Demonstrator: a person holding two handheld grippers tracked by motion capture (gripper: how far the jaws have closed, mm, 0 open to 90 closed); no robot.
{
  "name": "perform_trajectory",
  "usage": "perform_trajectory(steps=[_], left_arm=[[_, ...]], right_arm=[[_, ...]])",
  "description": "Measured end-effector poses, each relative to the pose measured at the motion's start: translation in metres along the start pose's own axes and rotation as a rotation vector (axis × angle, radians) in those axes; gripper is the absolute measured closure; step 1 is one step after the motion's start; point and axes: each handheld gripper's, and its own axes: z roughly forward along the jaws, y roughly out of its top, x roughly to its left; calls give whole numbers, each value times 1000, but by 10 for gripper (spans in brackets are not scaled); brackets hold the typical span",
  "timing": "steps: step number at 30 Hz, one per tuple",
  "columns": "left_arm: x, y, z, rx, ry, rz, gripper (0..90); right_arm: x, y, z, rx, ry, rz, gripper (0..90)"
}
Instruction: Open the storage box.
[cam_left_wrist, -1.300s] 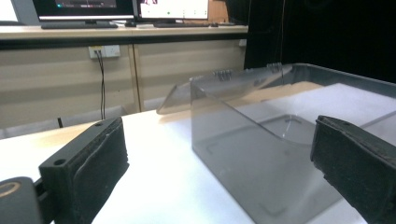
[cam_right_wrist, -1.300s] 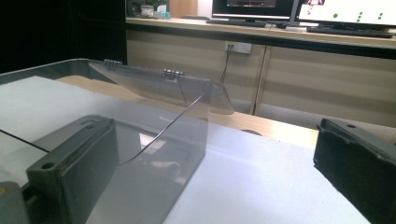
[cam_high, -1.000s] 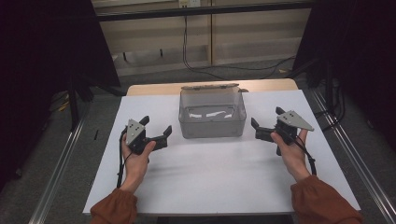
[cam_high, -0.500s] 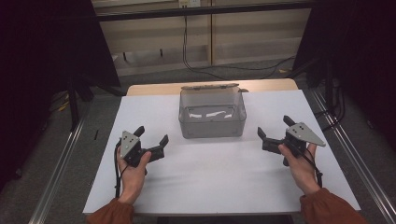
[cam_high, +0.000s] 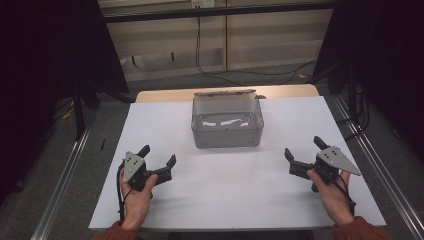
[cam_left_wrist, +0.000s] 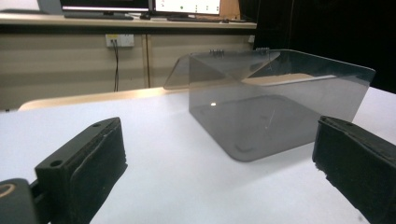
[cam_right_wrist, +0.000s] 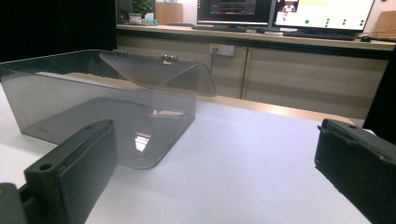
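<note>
- Box (cam_high: 227, 125): clear smoky plastic, open at the top, with its hinged lid (cam_high: 225, 93) tipped back behind it. It stands at the middle of the table's far half, on the white sheet (cam_high: 220, 195), and looks empty but for glints on its floor. In the left gripper view the box (cam_left_wrist: 275, 112) sits ahead and to the right; in the right gripper view the box (cam_right_wrist: 102, 102) sits ahead and to the left.
- Left gripper (cam_high: 159, 159): held in the person's left hand (cam_high: 135, 192) over the near left part of the sheet, jaws spread wide with nothing between them. It points toward the box and is well apart from it. A grey plate rides on top, and a cable trails down by the wrist.
- Right gripper (cam_high: 302, 149): held in the person's right hand (cam_high: 332, 192) over the near right part of the sheet, jaws likewise spread wide and empty, well apart from the box.
- Table (cam_high: 165, 95): a pale wooden edge shows beyond the sheet's far side.
- Sleeves: rust-coloured cuffs at the bottom of the high view.
- Background: a low cabinet (cam_left_wrist: 70, 65) with a wall socket and monitors (cam_right_wrist: 285, 11) on a counter, seen from both gripper views.
</note>
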Motion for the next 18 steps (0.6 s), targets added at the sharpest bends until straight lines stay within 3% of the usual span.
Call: perform_trajectory(steps=[7, 10, 15, 18], left_arm=[[2, -7, -6, 18, 21, -32, 24], [1, -7, -7, 6, 17, -29, 24], [2, -4, -8, -7, 18, -44, 24], [5, -5, -6, 28, 32, -76, 24]], right_arm=[[-4, -11, -20, 8, -25, 8, 0], [-4, -17, -28, 4, -30, -30, 0], [-2, -20, -29, 6, -25, -26, 0], [-2, -19, -26, 10, -21, -19, 0]])
